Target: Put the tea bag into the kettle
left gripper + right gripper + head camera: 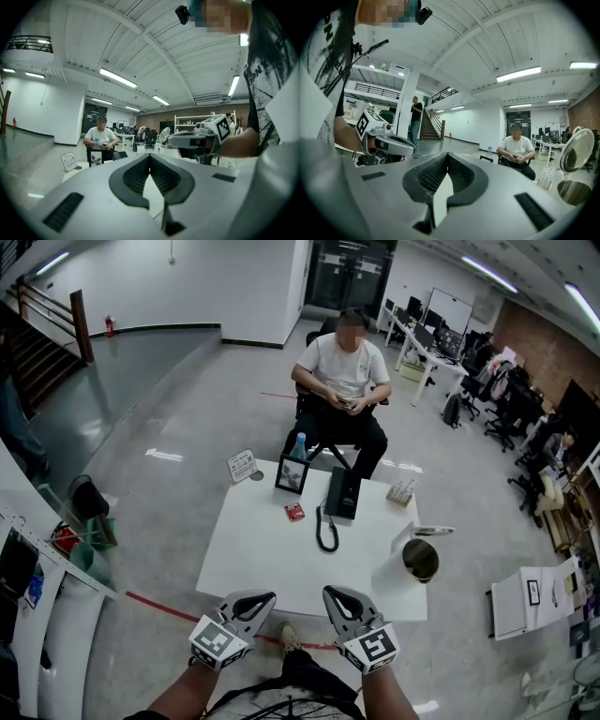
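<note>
Before me, the white table [253,549] bears a black phone [342,493]; tea bag [294,512] just left, open kettle [420,561] right of it.

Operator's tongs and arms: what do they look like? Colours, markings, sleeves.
Both left tongs and right tongs: light grey shells, teardrop-shaped, with black ribbed pads inside. Each carries a white cube with black square markers. Forearms are bare, and the person wears a white T-shirt with black print.
</note>
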{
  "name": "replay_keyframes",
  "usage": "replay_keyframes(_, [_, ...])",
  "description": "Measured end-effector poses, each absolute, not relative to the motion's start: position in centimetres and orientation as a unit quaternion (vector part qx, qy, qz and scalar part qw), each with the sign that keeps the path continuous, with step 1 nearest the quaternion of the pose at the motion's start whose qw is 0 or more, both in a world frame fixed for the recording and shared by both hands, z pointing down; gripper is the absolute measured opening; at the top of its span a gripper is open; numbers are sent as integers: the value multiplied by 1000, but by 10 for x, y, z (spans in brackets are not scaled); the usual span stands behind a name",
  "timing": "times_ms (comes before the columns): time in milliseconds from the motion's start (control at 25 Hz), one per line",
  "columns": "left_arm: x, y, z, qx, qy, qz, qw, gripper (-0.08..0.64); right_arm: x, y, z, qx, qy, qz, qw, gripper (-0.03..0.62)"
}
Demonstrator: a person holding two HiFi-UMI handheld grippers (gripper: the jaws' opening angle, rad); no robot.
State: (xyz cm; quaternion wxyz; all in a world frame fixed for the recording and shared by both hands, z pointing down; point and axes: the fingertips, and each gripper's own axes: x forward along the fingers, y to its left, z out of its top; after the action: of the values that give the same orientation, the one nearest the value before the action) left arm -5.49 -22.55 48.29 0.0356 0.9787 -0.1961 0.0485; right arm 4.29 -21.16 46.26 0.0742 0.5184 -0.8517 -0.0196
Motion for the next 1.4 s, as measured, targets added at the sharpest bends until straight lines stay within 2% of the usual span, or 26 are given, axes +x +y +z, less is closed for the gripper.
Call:
replay_keyframes(560, [-14,-336,483,971,-227,57,53,9,73,-333,479,480,-872,0,93,9])
replay_keyframes(1000, [3,-409,513,960,-249,97,81,8,93,-427,532,458,-880,59,111,11])
replay_keyframes(1240, [8,-432,532,955,-255,110,104,8,97,-468,574,443,-878,96,152,12])
replay_keyframes(1320, [9,-439,537,953,-258,117,111,8,98,-482,587,440,-876,111,160,26])
replay_keyframes(1400, [10,-447,543,950,-262,121,117,8,101,-497,601,442,-873,120,168,72])
